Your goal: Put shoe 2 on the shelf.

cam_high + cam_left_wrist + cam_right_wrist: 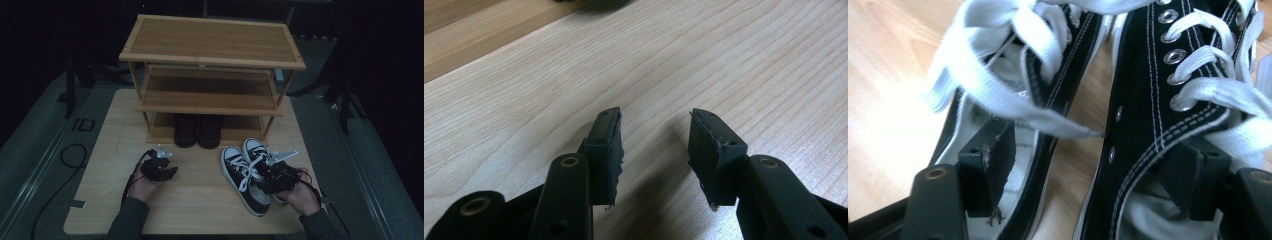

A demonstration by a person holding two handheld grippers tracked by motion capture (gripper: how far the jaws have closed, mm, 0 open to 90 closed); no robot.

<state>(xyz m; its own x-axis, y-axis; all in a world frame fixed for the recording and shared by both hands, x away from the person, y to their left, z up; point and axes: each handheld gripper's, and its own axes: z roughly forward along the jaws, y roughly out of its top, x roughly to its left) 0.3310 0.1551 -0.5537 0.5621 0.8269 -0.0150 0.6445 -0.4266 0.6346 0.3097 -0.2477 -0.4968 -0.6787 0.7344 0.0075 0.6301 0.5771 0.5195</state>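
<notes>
**Two sneakers, two boots, one rack**

Your right gripper (1093, 165) is spread, one jaw inside each of two black sneakers (245, 177), near right on the table (200, 210). Left gripper (654, 150) open, empty. Three-shelf rack (210, 42): bottom shelf holds two black boots (197, 131).

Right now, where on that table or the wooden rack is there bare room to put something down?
The rack's top and middle shelves are bare. The table is free at its left, around the open left gripper, and along the near edge. It is crowded at the right, where the right gripper works at the sneakers, and by the dark boots on the bottom shelf.
</notes>
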